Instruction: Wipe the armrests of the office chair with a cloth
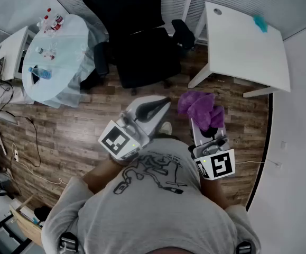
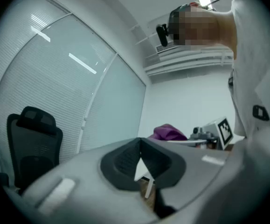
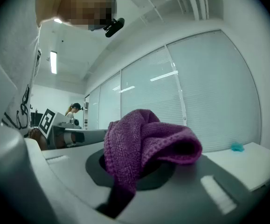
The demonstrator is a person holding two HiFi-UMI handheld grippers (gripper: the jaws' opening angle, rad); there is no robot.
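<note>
Straight ahead stands the office chair (image 1: 142, 41); my right gripper (image 1: 205, 123), clamping the cloth (image 1: 199, 107), is nearer its right-side armrest (image 1: 183, 33); left gripper (image 1: 160, 106) closed, empty.

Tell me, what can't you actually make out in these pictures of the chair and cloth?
Office chair armrests, head view: black and small; dirt cannot be seen.
Chair's seat, left gripper view: hidden behind the left gripper.
Inside the right gripper, right gripper view: covered by the purple cloth.
Teal thing on white desk, head view: too small to identify.
</note>
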